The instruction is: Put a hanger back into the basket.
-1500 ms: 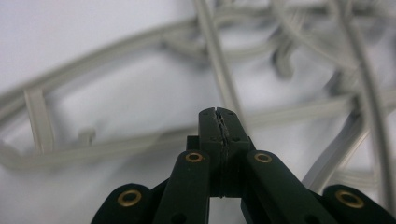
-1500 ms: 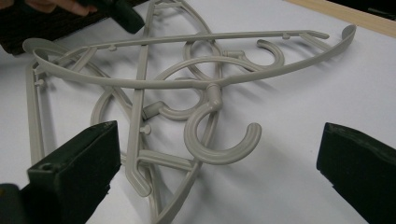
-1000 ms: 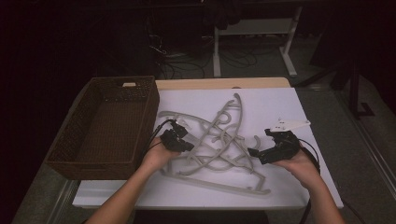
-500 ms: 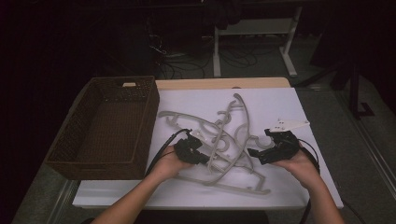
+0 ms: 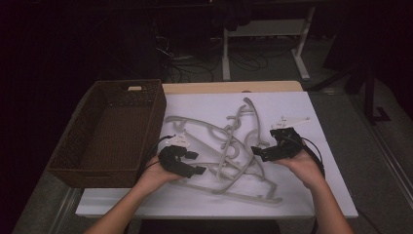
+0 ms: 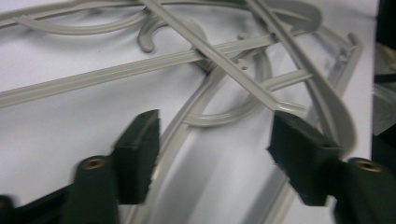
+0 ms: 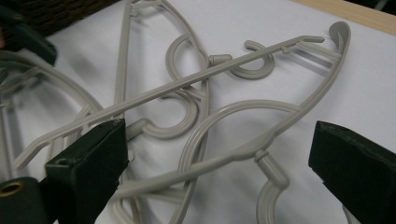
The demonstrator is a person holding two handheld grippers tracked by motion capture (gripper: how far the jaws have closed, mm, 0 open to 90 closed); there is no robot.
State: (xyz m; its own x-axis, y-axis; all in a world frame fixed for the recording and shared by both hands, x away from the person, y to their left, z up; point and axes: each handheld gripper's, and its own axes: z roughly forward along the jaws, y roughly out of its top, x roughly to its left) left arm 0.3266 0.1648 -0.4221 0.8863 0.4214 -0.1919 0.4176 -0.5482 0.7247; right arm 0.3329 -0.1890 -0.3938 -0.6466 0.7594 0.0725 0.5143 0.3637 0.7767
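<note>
Room: dark around the table, with desk legs and cables on the floor behind it.
Table: a white sheet [image 5: 292, 195] covers most of the top; a wood strip shows along the far edge.
Basket: a brown wicker basket [image 5: 109, 131] stands at the left edge of the table, just beside the sheet.
Hangers: a tangled pile of grey plastic hangers [image 5: 229, 146] lies in the middle of the sheet, hooks and bars crossing each other; one long bar reaches toward the near edge.
Left gripper: the left gripper [image 5: 192, 163] is at the left side of the pile, near the basket. Its jaws have just been opening and now stand apart; in the left gripper view [image 6: 215, 135] a curved hanger arm runs between them, but the pads do not press on it.
Right gripper: the right gripper [image 5: 257, 152] is at the right side of the pile. In the right gripper view [image 7: 217, 154] its jaws are wide apart, with hanger arms lying between them, not squeezed.
Hands: one hand holds each gripper, and both forearms come from the near edge.
</note>
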